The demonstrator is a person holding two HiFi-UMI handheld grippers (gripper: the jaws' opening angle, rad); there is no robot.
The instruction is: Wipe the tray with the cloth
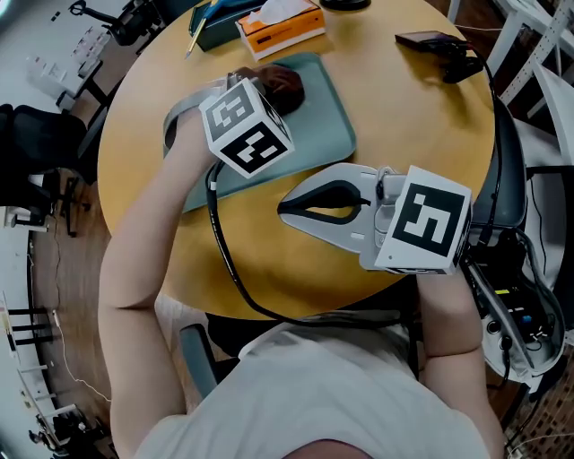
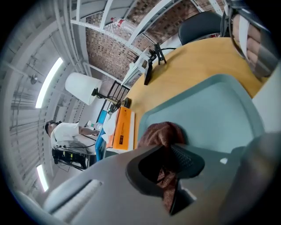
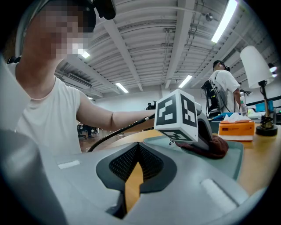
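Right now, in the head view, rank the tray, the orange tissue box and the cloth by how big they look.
1. tray
2. orange tissue box
3. cloth, partly covered, so its place below the box is unsure.

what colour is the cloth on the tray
The crumpled cloth is dark reddish-brown, clearest in the left gripper view.
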